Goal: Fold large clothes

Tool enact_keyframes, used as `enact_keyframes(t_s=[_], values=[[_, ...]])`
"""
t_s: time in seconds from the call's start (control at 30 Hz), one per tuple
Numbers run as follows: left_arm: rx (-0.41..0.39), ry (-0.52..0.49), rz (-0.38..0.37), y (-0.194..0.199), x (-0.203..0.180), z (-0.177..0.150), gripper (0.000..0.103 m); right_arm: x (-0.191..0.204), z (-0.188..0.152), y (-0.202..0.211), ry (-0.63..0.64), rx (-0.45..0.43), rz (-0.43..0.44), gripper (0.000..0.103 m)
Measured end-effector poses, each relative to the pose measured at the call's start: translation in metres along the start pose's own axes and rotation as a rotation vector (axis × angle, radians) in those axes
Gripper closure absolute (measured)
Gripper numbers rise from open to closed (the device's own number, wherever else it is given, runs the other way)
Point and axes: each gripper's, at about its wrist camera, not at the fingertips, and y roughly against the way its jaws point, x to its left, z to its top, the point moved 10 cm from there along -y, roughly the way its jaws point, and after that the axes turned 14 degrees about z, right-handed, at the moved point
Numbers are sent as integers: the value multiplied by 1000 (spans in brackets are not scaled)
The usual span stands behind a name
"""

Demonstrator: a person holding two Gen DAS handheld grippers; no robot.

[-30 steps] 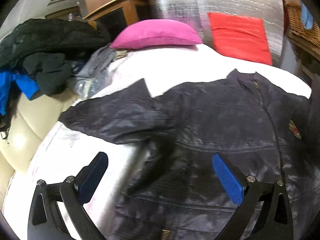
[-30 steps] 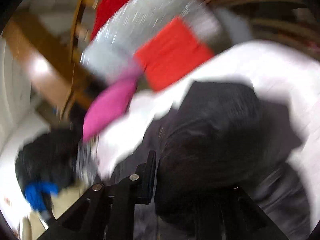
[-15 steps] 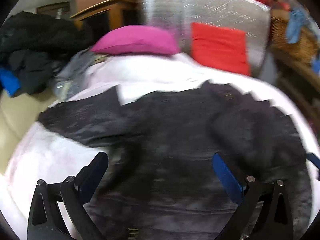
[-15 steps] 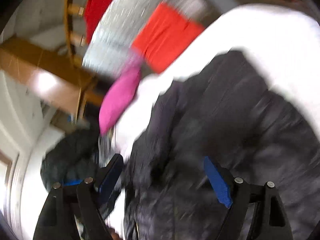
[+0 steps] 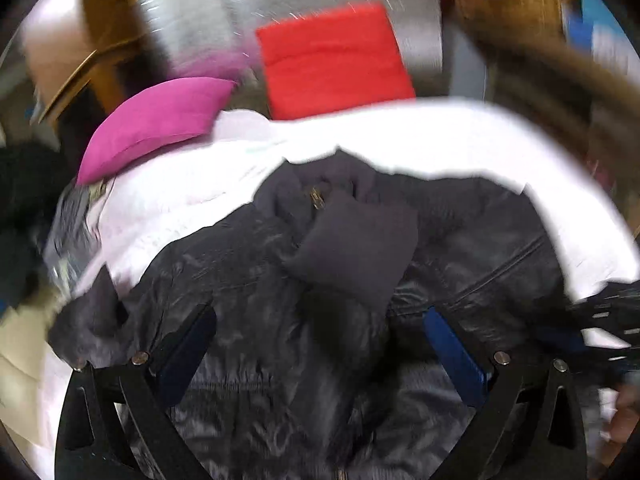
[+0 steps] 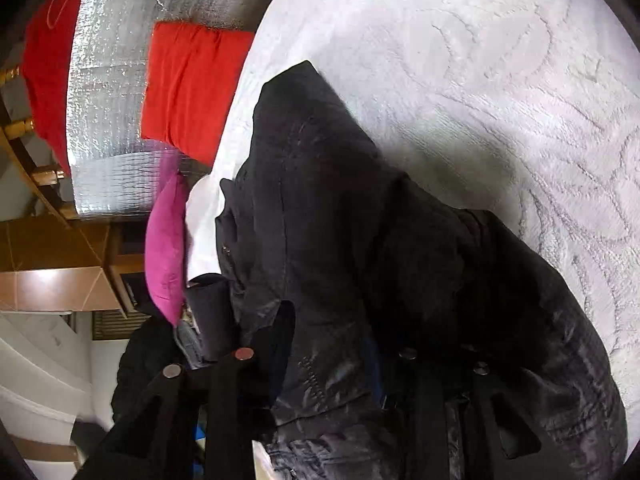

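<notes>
A dark shiny jacket (image 5: 280, 288) lies on a white bedspread (image 5: 440, 140), with one sleeve cuff (image 5: 356, 256) folded across its chest. My left gripper (image 5: 320, 348) is open just above the jacket's lower part, with nothing between its blue pads (image 5: 456, 356). In the right wrist view the same jacket (image 6: 360, 240) fills the middle, bunched up. My right gripper (image 6: 332, 352) is shut on a fold of the jacket fabric, which hides most of its pads.
A magenta pillow (image 5: 160, 124) and a red cushion (image 5: 332, 64) lie at the head of the bed against a silver foil panel (image 6: 120, 80). A pile of dark clothes (image 5: 20, 208) lies at the left. White bedspread (image 6: 480, 80) stretches to the right.
My right gripper was open half a second ago and has closed on the jacket fabric. A sleeve now lies folded across the jacket's chest. My left gripper has shifted right, staying open.
</notes>
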Motion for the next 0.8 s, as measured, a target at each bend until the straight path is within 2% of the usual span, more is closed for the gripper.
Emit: enact_keyframes(t_s=[0.03, 0.07, 0.1, 0.13, 0.17, 0.23, 0.37, 0.43, 0.47, 0.53, 0.6, 0.7, 0.8], values=[[16, -27, 17, -9, -6, -1, 6, 1, -1, -3, 14, 9, -10, 68], [54, -43, 42, -22, -7, -6, 17, 3, -1, -5, 26, 13, -19, 68], [81, -38, 37, -28, -5, -11, 45, 4, -1, -7, 37, 16, -28, 68], [132, 0, -24, -34, -1, -19, 50, 5, -2, -7, 55, 23, -40, 68], [148, 27, -48, -35, 5, -23, 52, 5, -1, 0, 68, 30, -50, 67], [145, 78, -70, -33, 24, -31, 61, 10, -5, -6, 99, 43, -72, 66], [151, 127, -106, -23, 70, -59, 61, -1, -7, 8, 90, 44, -66, 66], [155, 140, -97, -19, 93, -76, 57, -5, -7, 10, 78, 40, -58, 66], [159, 148, -82, -18, 107, -84, 52, -5, -7, 10, 73, 37, -55, 66], [189, 195, -72, -18, 139, -106, 27, -8, -9, 17, 71, 34, -56, 66], [206, 274, -107, -17, 163, -122, 20, -7, -10, 16, 79, 34, -65, 66], [242, 390, -137, -26, 193, -135, 19, -8, -13, 16, 94, 40, -81, 66], [301, 490, -208, -35, 199, -146, 19, -8, -13, 15, 96, 42, -87, 66]])
